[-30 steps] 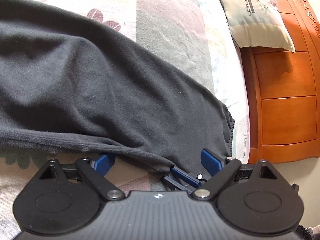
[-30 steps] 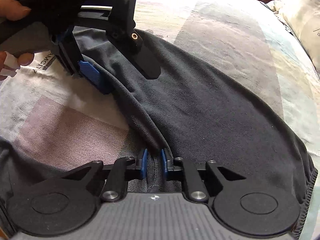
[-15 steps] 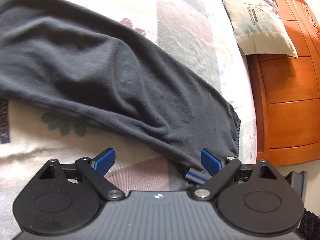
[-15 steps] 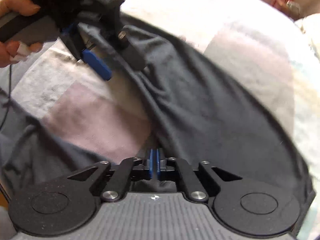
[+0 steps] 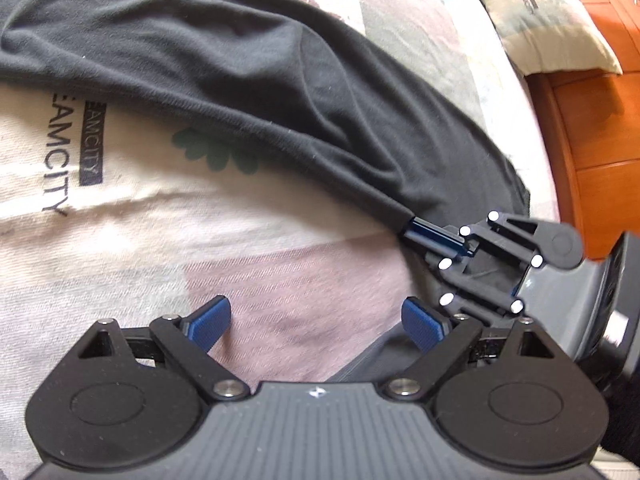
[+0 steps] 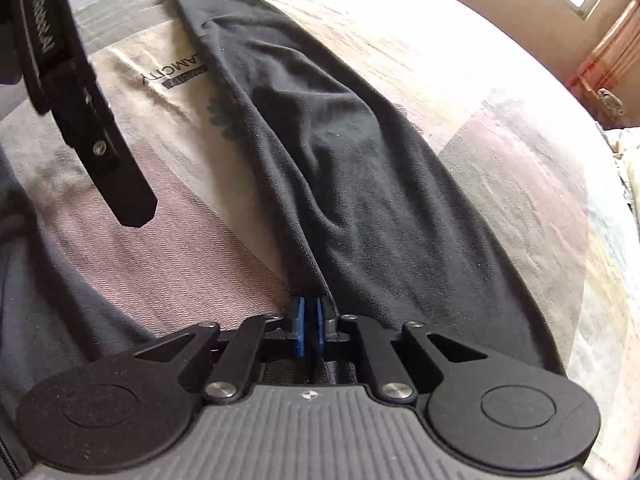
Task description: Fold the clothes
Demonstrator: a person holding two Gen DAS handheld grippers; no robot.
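Released, left gripper (image 5: 316, 322) (empty) leaves garment (image 5: 240, 68).

A printed bedsheet (image 5: 120, 240), a pillow (image 5: 540, 20) and an orange wooden headboard (image 5: 592, 152).

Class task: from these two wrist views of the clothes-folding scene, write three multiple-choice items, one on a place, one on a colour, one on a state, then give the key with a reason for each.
1. Where does the pillow lie?
A. against the wooden headboard
B. on the garment
C. on the floor

2. What colour is the garment?
A. white
B. dark grey
C. red

3. How do the two tools stand?
A. both open
B. both shut on cloth
C. left tool open, right tool shut on the garment

Key:
1 A, it rests at the orange wood.
2 B, dark cloth on the pale bedsheet.
3 C, left pads stand apart over bare sheet; the right ones pinch the cloth's edge.
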